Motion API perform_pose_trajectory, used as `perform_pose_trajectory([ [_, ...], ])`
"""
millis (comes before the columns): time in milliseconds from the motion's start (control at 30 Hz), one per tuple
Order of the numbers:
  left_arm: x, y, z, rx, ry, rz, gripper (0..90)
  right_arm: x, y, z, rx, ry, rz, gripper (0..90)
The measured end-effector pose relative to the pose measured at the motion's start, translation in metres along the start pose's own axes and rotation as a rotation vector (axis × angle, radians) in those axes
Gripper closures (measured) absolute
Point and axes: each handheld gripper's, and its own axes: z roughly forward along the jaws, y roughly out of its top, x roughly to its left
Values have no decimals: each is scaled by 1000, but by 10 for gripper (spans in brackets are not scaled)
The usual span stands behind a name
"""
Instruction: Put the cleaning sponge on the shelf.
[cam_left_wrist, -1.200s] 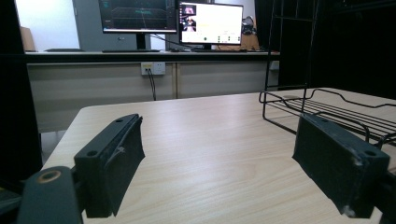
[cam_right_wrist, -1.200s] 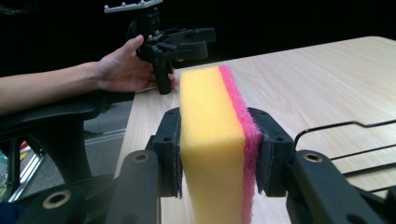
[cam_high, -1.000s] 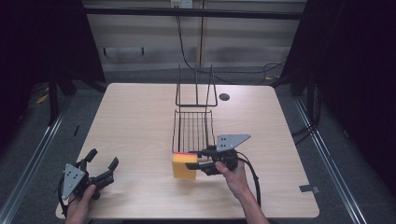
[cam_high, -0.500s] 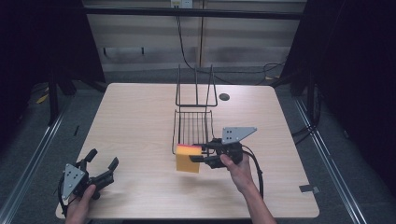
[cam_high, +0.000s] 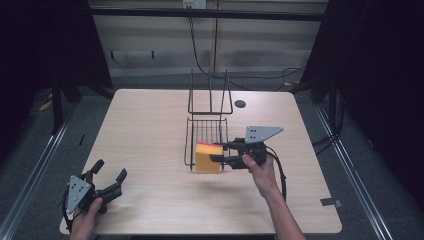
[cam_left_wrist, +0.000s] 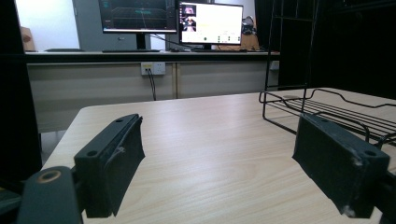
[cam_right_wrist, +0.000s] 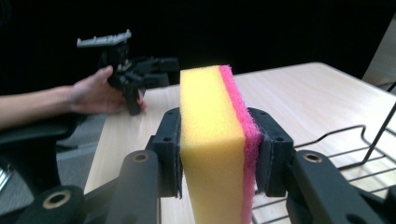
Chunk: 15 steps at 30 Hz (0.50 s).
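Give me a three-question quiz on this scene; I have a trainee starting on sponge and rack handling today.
1. True or false: the right claw is shut on the sponge.
2. Which colour is the sponge's thin scouring layer? A) green B) pink C) blue
3. Where is the sponge relative to the rack in the high view?

Key:
1. True; both pads press its flat sides.
2. B; the thick part is yellow.
3. At the rack's near edge, lifted off the table; whether it touches the wire cannot be told. The left claw rests open at the near left corner.
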Motion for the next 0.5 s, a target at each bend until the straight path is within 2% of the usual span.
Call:
perform_pose_trajectory([
  [233,0,0,0,0,0,0,157,-7,3,-1,-2,-4,6,594],
  [500,0,0,0,0,0,0,156,-16,4,-1,-4,-30,6,595],
])
